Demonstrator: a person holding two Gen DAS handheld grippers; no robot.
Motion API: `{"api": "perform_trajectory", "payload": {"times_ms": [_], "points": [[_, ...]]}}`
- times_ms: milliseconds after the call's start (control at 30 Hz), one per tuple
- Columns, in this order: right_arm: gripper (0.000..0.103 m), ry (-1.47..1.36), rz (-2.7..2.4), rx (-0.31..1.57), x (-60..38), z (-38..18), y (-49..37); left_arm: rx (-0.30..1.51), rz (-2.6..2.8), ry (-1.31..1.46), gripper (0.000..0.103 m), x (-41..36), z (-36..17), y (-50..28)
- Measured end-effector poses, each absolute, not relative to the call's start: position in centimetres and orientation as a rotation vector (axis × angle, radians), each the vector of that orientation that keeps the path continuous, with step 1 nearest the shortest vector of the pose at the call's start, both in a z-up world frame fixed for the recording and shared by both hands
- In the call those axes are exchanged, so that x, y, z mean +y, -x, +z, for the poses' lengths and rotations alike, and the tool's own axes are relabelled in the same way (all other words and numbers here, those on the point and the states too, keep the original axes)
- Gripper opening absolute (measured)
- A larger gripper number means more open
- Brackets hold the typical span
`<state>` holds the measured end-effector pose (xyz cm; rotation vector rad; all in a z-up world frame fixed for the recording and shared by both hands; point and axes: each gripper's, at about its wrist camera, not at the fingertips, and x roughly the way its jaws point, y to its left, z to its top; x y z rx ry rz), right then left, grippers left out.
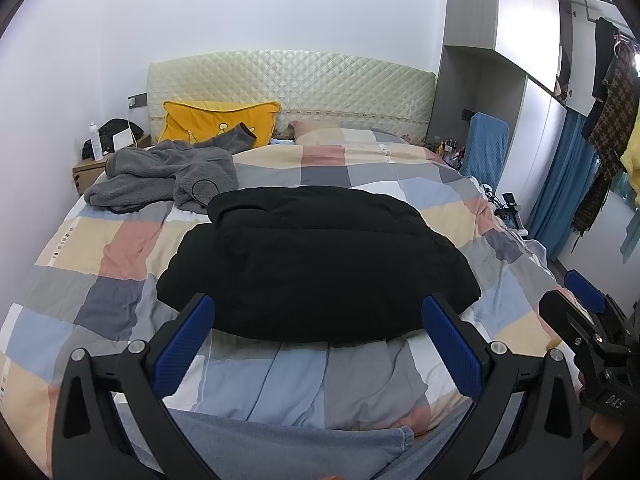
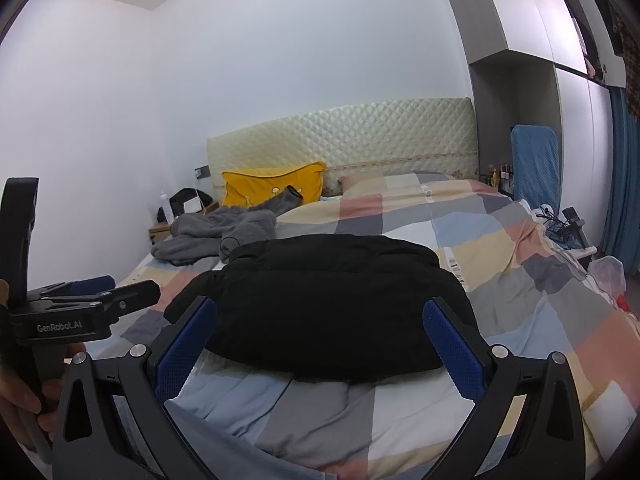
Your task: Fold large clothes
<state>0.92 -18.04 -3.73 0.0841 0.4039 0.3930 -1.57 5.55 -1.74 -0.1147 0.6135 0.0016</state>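
Observation:
A black padded jacket (image 1: 316, 256) (image 2: 332, 304) lies folded into a thick bundle in the middle of the checked quilt (image 1: 120, 248) (image 2: 520, 280). My left gripper (image 1: 318, 312) hovers open just short of the jacket's near edge, nothing between its blue pads. Beside it, my right gripper (image 2: 320, 316) is also open and empty, facing the same near edge. In the left wrist view the right gripper (image 1: 576, 300) shows at the right edge; in the right wrist view the left gripper (image 2: 116, 288) shows at the left, held by a hand (image 2: 16, 392).
A crumpled grey fleece garment (image 1: 168, 176) (image 2: 216, 232) lies at the bed's far left, in front of a yellow pillow (image 1: 220, 122). A nightstand (image 1: 90, 168) stands by the left wall. Blue chair (image 1: 486, 144), wardrobe and hanging clothes (image 1: 612, 112) are on the right.

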Motion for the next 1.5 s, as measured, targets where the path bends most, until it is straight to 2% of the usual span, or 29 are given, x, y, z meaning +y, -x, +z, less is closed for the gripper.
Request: {"api": "perform_trajectory", "payload": {"times_ms": [1500], "points": [[0.103,-0.091,0.367,0.399,-18.9,-3.4,-0.6,0.627,0.027,0.127,0.103,5.4,-1.6,2.8]]}}
